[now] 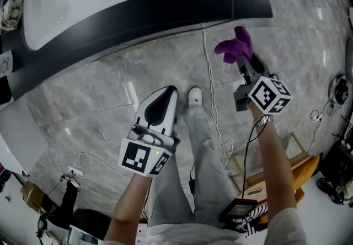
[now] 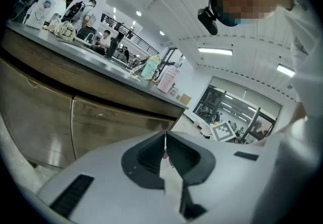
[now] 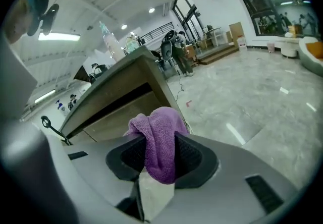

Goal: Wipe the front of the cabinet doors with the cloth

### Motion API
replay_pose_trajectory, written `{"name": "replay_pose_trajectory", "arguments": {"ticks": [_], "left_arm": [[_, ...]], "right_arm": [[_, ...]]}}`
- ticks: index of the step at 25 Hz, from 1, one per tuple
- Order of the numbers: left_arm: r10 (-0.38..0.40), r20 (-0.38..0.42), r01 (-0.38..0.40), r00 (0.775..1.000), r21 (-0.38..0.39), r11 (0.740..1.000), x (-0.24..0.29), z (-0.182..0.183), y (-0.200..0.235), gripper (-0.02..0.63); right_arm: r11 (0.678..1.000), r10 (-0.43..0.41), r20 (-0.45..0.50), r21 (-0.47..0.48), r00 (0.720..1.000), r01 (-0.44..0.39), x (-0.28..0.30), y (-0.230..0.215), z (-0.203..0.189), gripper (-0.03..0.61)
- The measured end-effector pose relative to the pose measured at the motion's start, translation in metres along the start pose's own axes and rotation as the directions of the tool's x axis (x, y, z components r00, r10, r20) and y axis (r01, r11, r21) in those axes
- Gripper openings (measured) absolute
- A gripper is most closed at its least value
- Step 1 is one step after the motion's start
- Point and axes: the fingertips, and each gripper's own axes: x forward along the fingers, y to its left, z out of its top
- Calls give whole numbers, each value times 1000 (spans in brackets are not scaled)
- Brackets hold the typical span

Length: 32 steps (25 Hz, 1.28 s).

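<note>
Right gripper is clamped on the purple cloth. The jaws pinch it through its middle, with a bunched wad standing past the tips and a shorter fold hanging back into the throat. We judge this hold is meant to let the fabric meet the door before the plastic does.

The cloth's long axis runs along the jaws. Its free end points away from the person, toward the top of the head view, at the dark counter edge. There it sits right of centre, over the marble floor, apart from the counter.

The cabinet doors are brown panels under the counter at the left of the left gripper view; nothing touches them. Wiping has not begun.

Left gripper has its jaws together, holding nothing we can see. It sits low at centre frame, likely spare and out of the way.
</note>
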Motion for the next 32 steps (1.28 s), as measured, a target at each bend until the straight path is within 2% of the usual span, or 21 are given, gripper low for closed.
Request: {"name": "replay_pose_trajectory", "arguments": {"ticks": [4, 10, 17, 23, 29, 32], "left_arm": [[10, -1, -10, 1000, -27, 1000, 18, -20, 37, 17], [51, 36, -48, 998, -71, 996, 27, -18, 61, 17], [65, 58, -64, 996, -26, 998, 0, -3, 112, 17], [84, 51, -82, 995, -26, 996, 1, -4, 120, 17], [98, 45, -96, 994, -46, 994, -39, -16, 164, 17], [108, 47, -106, 993, -50, 993, -45, -13, 167, 17]], "right_arm": [[999, -42, 54, -26, 998, 44, 46, 1, 5, 135], [994, -92, 124, -40, 988, 97, 72, -3, 30, 135], [990, -120, 123, -63, 985, 129, 98, 37, 17, 135], [993, -97, 112, -61, 989, 104, 98, 45, 17, 135], [997, -52, 97, -47, 994, 57, 124, 108, -23, 135], [999, -32, 85, -41, 996, 35, 127, 128, -27, 135]]}}
